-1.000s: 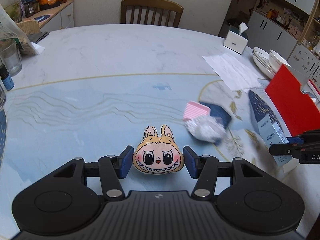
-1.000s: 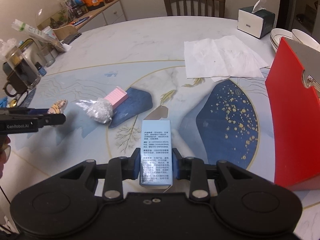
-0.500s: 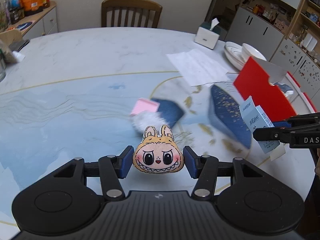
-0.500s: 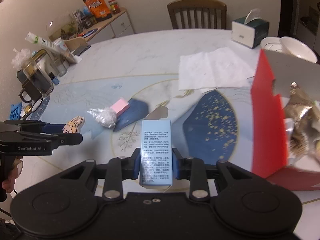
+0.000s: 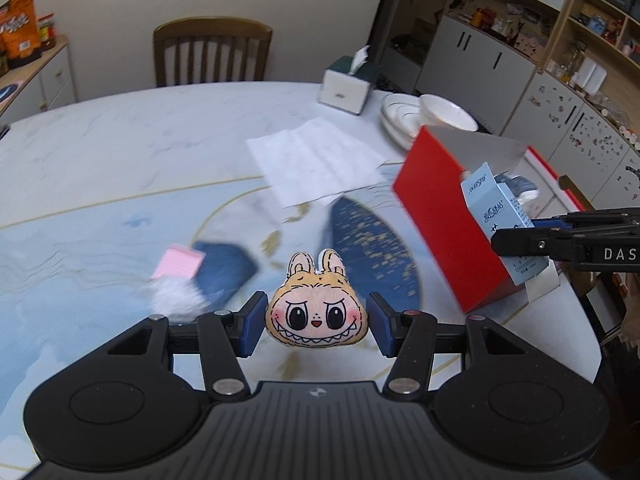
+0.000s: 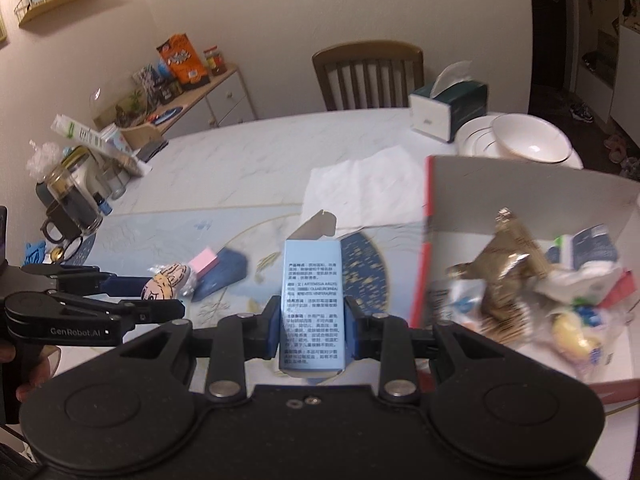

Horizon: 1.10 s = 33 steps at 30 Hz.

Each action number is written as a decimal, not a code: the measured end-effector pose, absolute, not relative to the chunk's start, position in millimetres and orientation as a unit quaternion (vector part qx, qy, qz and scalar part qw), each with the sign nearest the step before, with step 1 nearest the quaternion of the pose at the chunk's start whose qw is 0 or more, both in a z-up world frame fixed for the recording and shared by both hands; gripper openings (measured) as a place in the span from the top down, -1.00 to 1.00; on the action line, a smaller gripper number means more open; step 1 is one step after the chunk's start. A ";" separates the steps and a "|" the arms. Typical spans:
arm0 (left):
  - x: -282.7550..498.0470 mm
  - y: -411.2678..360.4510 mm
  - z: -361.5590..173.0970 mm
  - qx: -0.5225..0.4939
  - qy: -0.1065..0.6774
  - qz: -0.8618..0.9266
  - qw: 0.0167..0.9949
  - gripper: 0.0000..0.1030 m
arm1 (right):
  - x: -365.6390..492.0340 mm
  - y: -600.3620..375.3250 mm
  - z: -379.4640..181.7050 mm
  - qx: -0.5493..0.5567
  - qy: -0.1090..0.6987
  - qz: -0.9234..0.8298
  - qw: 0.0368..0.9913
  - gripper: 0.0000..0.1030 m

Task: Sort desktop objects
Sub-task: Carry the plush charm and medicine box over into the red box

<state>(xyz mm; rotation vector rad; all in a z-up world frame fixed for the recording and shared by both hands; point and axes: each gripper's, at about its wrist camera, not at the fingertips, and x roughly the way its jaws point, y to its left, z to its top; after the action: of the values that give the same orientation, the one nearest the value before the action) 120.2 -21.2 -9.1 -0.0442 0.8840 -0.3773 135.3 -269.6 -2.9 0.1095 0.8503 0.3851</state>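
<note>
My left gripper point(image 5: 316, 326) is shut on a small plush bunny face point(image 5: 317, 312), yellow with big eyes and jagged teeth, held above the table. My right gripper point(image 6: 312, 326) is shut on a light blue carton point(image 6: 313, 304) with printed text, its top flap open. In the left wrist view that carton point(image 5: 502, 216) hangs beside the red box point(image 5: 444, 216). In the right wrist view the red box point(image 6: 520, 196) stands open at the right, holding several wrappers and packets. The plush point(image 6: 164, 284) and left gripper point(image 6: 160, 294) show at the left.
A pink pad point(image 5: 178, 262) and a crumpled plastic ball point(image 5: 176, 298) lie on the table point(image 5: 120, 148). White paper point(image 5: 316, 160), a tissue box point(image 5: 346, 84), stacked bowls point(image 5: 428, 114) and a chair point(image 5: 212, 54) are farther back. Jars and a mug point(image 6: 68, 204) crowd the left edge.
Both grippers have risen and swung right toward the red box, each still holding its object. The box's inside now shows in the right wrist view.
</note>
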 end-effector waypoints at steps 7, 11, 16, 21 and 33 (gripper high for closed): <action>128.6 -72.8 0.9 -0.006 0.415 -0.198 0.888 -0.03 | 135.7 -316.4 5.0 0.058 0.391 0.169 0.903 0.43; 134.9 -104.7 7.6 0.003 0.406 -0.214 0.888 -0.03 | 134.3 -344.3 7.5 0.064 0.383 0.158 0.908 0.42; 143.9 -145.5 13.7 0.018 0.397 -0.238 0.886 -0.03 | 133.3 -377.1 9.3 0.072 0.376 0.140 0.913 0.42; 154.5 -183.7 17.0 0.032 0.390 -0.262 0.882 -0.03 | 134.2 -408.2 10.1 0.077 0.371 0.116 0.918 0.42; 175.1 -256.9 2.6 0.086 0.400 -0.298 0.863 -0.03 | 145.2 -463.9 -8.0 0.078 0.378 0.052 0.921 0.42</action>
<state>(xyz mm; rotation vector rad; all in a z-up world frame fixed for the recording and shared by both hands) 175.1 -256.9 2.6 0.1805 0.8388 -0.6244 145.2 -463.9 -8.0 0.1599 0.7770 0.1059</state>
